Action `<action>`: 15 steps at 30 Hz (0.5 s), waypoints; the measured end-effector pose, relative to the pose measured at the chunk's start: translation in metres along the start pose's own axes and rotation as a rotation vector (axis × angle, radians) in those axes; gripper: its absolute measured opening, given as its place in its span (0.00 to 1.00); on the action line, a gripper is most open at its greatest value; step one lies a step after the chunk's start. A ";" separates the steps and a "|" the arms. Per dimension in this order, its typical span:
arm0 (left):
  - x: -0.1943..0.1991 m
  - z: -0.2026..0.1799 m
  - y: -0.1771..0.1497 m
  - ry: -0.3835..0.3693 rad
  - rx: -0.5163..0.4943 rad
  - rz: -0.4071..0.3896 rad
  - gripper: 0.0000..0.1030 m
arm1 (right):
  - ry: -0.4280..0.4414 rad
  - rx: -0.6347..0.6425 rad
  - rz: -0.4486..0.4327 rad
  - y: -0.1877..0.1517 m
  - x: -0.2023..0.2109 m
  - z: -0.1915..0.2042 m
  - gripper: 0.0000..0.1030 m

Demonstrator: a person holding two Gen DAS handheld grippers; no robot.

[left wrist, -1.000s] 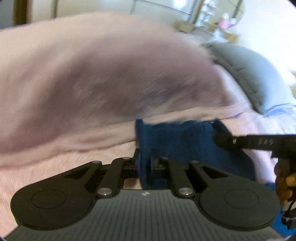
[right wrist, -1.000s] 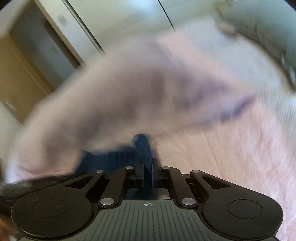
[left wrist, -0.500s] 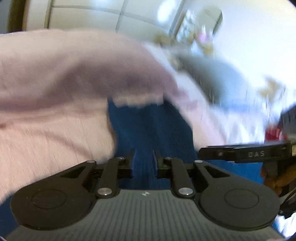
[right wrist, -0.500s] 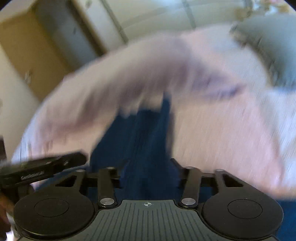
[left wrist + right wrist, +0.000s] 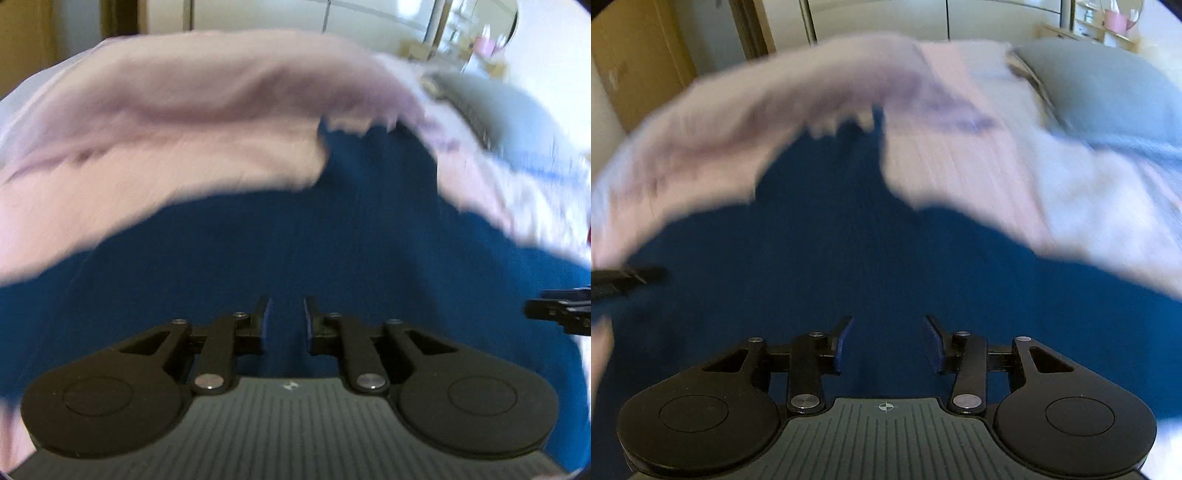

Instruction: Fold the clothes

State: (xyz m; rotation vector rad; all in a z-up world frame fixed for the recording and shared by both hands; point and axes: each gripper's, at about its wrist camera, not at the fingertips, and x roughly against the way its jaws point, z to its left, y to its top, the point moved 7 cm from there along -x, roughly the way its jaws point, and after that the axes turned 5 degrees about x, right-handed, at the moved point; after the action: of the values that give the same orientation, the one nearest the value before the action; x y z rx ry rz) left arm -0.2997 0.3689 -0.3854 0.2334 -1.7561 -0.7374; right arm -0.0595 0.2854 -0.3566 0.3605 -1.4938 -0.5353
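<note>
Two views, and both show I have let go. From the left wrist, my left gripper (image 5: 286,314) has its jaws a narrow gap apart with nothing pinched between them, where a second ago they clamped a fold of the blue garment (image 5: 288,240); that cloth now lies spread on the pink blanket (image 5: 166,122) of the bed, running from just under the jaws out toward the far side, with the grey pillow (image 5: 517,110) beyond at the right. From the right wrist, my right gripper (image 5: 888,339) has just been opening: its jaws stand moderately apart and empty, hovering above the same blue garment (image 5: 849,240), whose narrow far end reaches up into the blanket. I judge that one fold has been laid down and released, so the next grasp means picking a fresh edge.
</note>
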 end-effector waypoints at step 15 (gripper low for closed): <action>0.187 0.028 -0.160 0.149 0.044 0.396 0.16 | -0.074 -0.368 0.391 -0.210 0.155 -0.008 0.45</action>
State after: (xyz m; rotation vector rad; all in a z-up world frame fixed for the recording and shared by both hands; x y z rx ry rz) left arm -0.4195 0.1582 -0.3338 -0.0318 -1.6109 -0.3850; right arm -0.0759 0.0251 -0.3403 -0.2378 -1.4528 -0.4978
